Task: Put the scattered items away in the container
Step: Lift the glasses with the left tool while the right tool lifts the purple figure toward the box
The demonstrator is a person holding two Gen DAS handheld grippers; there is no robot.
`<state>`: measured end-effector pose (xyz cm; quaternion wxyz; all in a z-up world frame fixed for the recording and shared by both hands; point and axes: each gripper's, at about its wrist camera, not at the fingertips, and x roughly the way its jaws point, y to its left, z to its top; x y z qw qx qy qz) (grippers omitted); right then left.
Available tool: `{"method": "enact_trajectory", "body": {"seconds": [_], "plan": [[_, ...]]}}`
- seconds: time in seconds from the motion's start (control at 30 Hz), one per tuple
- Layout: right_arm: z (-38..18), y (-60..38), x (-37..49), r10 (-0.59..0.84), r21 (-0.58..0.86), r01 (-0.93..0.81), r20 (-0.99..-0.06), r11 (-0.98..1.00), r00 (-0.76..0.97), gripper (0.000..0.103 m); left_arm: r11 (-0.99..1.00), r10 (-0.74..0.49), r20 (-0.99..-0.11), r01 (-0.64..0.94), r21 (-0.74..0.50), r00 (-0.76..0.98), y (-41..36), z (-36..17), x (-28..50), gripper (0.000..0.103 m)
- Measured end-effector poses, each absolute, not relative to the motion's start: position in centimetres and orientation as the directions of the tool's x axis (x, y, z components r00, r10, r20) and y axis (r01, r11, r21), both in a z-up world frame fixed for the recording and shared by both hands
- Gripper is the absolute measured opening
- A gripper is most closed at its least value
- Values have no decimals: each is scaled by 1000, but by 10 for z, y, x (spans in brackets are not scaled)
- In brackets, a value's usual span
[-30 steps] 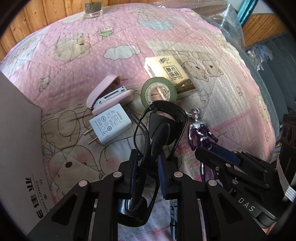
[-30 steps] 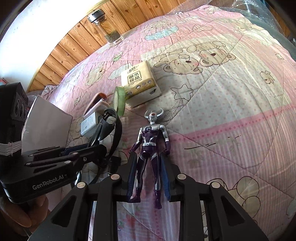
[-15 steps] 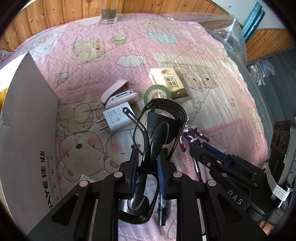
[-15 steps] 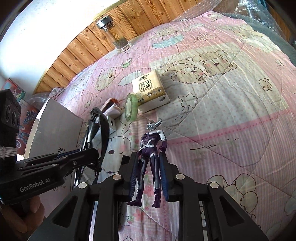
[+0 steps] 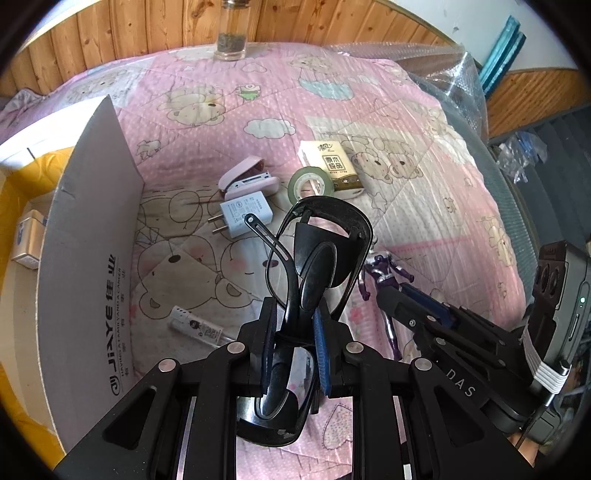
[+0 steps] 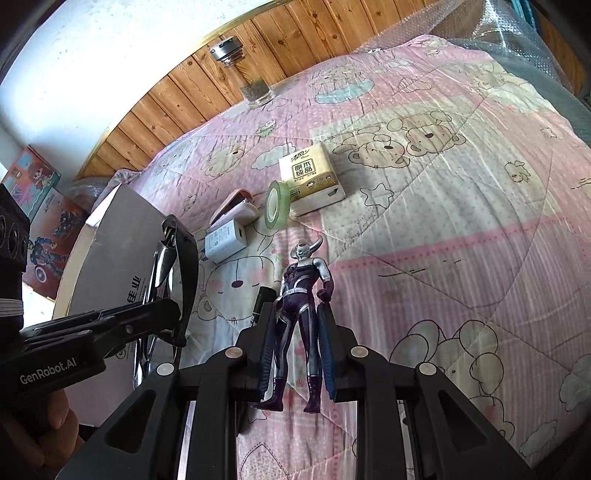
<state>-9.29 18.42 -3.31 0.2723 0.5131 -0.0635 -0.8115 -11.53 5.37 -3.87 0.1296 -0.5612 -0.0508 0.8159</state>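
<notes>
step: carrying both picks toward box [image 5: 88,236] at nine o'clock
left gripper [image 5: 293,332]: clamped on sunglasses [image 5: 317,251]
right gripper [image 6: 297,339]: just closed, clamped on figure [image 6: 301,295]
next: release above box

You have one pair of sunglasses [image 5: 325,251], one toy figure [image 6: 301,291], one stapler [image 5: 245,179], one charger plug [image 5: 245,214], one tape roll [image 5: 310,183], one tissue pack [image 5: 334,164], one marker pen [image 5: 197,326], one glass jar [image 5: 231,35] and one cardboard box [image 5: 88,258].
</notes>
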Motion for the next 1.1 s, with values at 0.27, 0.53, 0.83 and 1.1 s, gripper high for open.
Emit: {"method": "enact_trajectory", "body": {"seconds": [0.27,0.53,0.83,1.1], "plan": [[-26,191,-67,-507,374,395,-800,-839,-319,24,-963,267,-884,-140,-231,-384,42,-20,-94,20],[-16,199,-48,-506,369,403,-801,-838,-319,24,-955,296,-863,-135,-264,-409,38,-7,-80,20],[10,196,-30,-527,364,443,-782,-819,-332,24,-948,315,-838,-119,-294,-444,29,8,-61,20],[35,184,-16,-557,362,492,-759,-792,-337,24,-941,331,-814,-108,-319,-478,16,19,-42,20]]}}
